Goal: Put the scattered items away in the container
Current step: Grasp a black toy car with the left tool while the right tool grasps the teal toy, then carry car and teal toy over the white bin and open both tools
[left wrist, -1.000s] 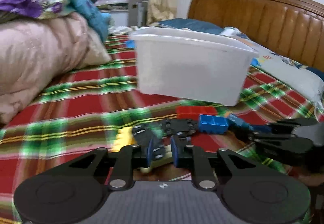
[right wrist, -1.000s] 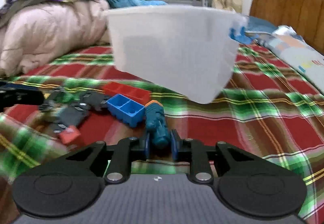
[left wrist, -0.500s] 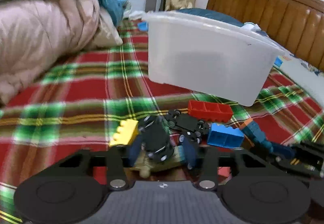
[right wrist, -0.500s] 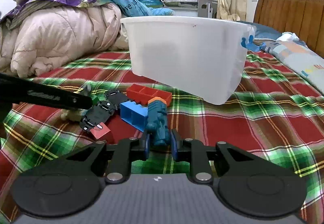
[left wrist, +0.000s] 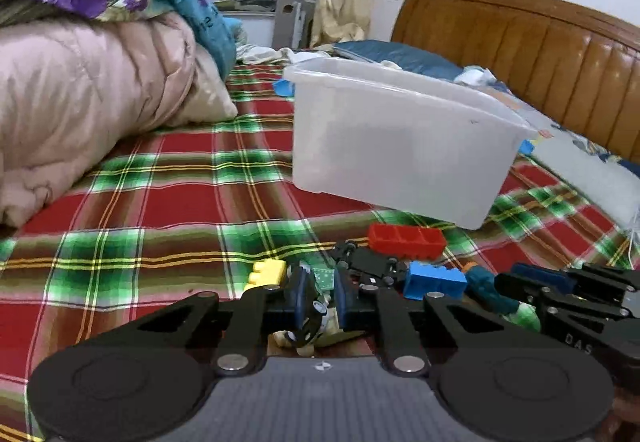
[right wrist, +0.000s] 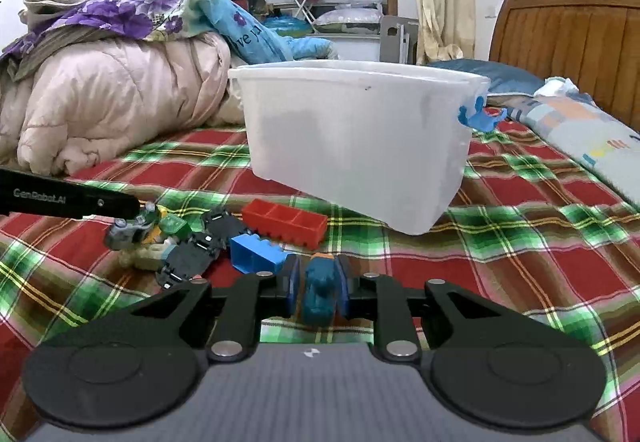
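A translucent white bin (left wrist: 400, 146) (right wrist: 352, 146) stands on the plaid bed, beyond a cluster of toys. My left gripper (left wrist: 318, 292) is closing its jaws on a small green and grey toy car (left wrist: 316, 312), and the pads press on it. In the right wrist view the left finger (right wrist: 100, 202) shows at the left with that car (right wrist: 128, 230) at its tip. My right gripper (right wrist: 318, 282) is shut on a teal toy with an orange tip (right wrist: 320, 298). A red brick (left wrist: 406, 241), a blue brick (left wrist: 434, 280), a yellow brick (left wrist: 266, 274) and a black toy chassis (left wrist: 368, 266) lie loose.
A bulky pink quilt (left wrist: 80, 102) fills the left side of the bed. A wooden headboard (left wrist: 540, 62) and a pillow (right wrist: 580, 130) bound the right. A blue clip (right wrist: 478, 118) hangs on the bin's right rim. Bare plaid sheet (left wrist: 160, 202) lies left of the bin.
My left gripper came forward over the toy car, widened around it, then closed on it. My right gripper stayed shut on the teal toy.
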Action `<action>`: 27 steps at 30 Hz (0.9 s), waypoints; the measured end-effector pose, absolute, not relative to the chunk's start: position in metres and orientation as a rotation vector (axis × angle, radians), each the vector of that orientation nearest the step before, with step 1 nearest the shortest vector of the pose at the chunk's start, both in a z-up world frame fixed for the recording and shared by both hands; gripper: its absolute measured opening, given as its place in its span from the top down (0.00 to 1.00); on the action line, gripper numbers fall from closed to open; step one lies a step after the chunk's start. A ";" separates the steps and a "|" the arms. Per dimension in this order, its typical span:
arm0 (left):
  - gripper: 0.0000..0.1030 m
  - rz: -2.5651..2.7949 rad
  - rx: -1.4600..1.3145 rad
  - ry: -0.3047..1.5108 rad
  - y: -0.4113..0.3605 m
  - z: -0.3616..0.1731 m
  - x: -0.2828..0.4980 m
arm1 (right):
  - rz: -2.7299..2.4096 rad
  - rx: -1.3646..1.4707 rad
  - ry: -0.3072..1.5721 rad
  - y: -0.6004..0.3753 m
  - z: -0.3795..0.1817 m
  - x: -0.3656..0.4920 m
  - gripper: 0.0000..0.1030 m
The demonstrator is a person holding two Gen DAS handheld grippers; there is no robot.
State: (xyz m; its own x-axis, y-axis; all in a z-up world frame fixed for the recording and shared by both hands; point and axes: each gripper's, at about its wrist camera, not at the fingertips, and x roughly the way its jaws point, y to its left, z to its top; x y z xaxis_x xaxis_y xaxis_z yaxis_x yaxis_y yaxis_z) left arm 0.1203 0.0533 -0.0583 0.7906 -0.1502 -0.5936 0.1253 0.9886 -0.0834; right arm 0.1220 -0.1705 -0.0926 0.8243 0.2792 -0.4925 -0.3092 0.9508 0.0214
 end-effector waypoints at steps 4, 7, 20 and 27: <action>0.63 -0.131 -0.021 0.670 0.052 -0.070 0.120 | 0.306 -0.053 0.544 -0.171 -0.099 0.123 0.76; 0.47 -0.125 0.002 0.661 0.050 -0.075 0.119 | 0.292 -0.060 0.546 -0.171 -0.101 0.123 0.62; 0.41 -0.122 -0.025 0.671 0.046 -0.084 0.143 | 0.255 -0.023 0.589 -0.175 -0.118 0.149 0.43; 0.65 -0.138 -0.033 0.673 0.053 -0.081 0.135 | 0.262 -0.035 0.592 -0.174 -0.113 0.144 0.60</action>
